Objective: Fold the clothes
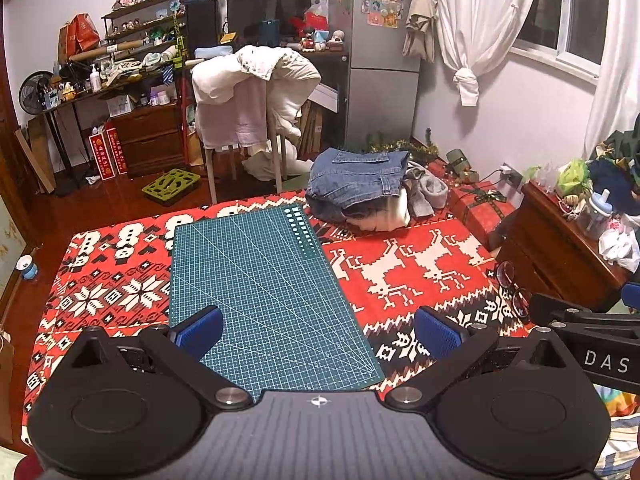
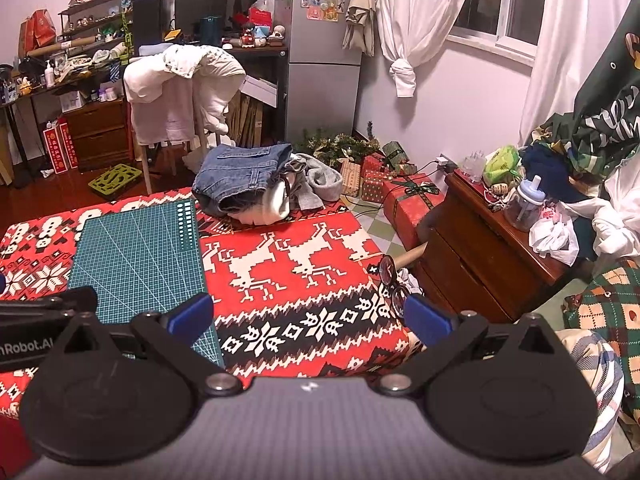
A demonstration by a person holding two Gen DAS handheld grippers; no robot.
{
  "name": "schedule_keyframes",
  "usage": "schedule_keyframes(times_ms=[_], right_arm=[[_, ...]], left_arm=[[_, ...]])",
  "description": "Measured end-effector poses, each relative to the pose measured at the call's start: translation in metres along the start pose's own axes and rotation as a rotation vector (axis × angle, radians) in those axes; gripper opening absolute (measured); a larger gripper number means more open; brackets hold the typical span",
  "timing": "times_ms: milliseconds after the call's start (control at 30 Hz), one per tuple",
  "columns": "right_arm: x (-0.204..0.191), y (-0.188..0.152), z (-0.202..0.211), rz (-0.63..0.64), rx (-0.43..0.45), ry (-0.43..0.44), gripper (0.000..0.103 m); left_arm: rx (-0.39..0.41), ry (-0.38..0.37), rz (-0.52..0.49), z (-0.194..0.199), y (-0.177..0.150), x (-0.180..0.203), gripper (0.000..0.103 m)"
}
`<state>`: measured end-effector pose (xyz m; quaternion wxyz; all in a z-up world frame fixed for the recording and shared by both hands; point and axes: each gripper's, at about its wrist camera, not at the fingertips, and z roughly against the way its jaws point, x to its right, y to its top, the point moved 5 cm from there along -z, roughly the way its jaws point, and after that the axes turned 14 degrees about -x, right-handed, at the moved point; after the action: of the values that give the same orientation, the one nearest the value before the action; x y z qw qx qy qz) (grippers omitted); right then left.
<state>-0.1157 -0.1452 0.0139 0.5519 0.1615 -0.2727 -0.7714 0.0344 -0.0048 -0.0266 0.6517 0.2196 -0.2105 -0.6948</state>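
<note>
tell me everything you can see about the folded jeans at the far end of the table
The jeans are blue denim, folded into a thick bundle with the waistband and a belt loop showing. They lie on top of a stack, over white fabric, on the patterned red cloth, just past the green cutting mat's far corner. Neither claw touches them.

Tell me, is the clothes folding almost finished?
Partly. A stack topped by folded jeans sits at the far edge of the blanket. Nothing is in hand: the left gripper and right gripper are open, the cutting mat bare. The heap of clothes looks unfolded.
</note>
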Motion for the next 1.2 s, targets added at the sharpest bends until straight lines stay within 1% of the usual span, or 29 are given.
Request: schedule_keyframes(times_ms=[533, 1200], right_arm=[[-0.002, 0.000, -0.004, -0.001, -0.004, 0.000, 0.103], [-0.001, 0.017, -0.016, -0.017, 0.016, 0.012, 0.103]], left_arm=[[0.001, -0.013, -0.009, -0.002, -0.001, -0.002, 0.103], [0.002, -0.042, -0.019, -0.015, 0.010, -0.001, 0.103]])
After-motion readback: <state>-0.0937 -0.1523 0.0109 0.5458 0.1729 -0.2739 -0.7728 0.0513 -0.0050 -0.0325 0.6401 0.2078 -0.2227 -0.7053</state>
